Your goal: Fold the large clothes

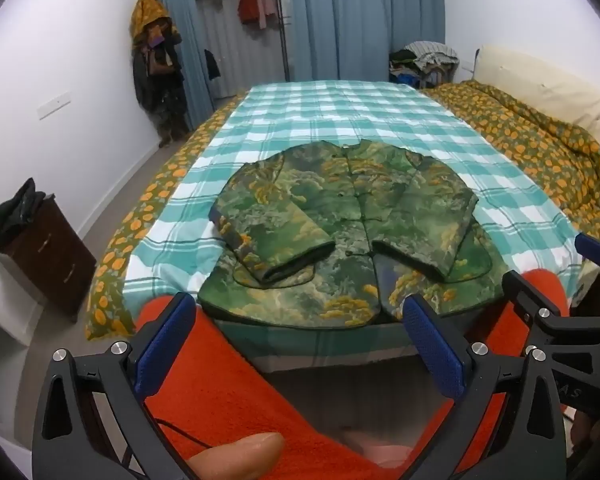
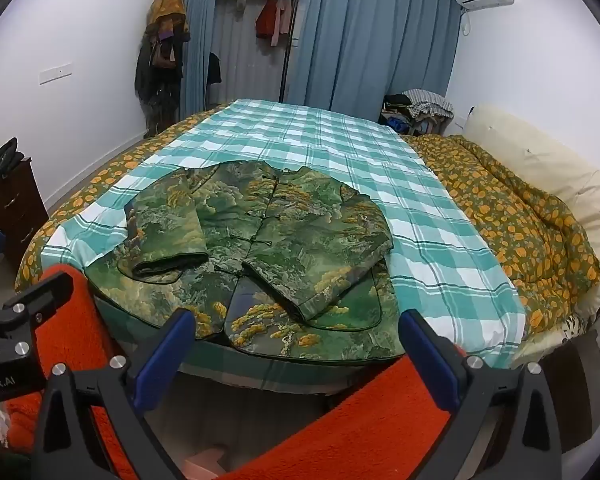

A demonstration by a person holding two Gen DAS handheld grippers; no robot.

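A green and yellow patterned jacket (image 1: pixel 340 232) lies face up in the middle of the frame on a teal checked sheet (image 1: pixel 332 120) spread over the bed, with both sleeves already folded in across its buttoned front and its hem at the near edge of the bed. The left gripper (image 1: pixel 300 344) sits at the bottom of its view with its blue fingers (image 1: pixel 164 344) wide apart and nothing between them; the right gripper (image 2: pixel 296 352) is likewise spread and empty, short of the hem. The jacket looks padded and fairly thick, so it should be soft but bulky, likely to bend in a rounded roll and not crease flat. The two bottom hem corners seem the best places to take hold, pinching all layers together.
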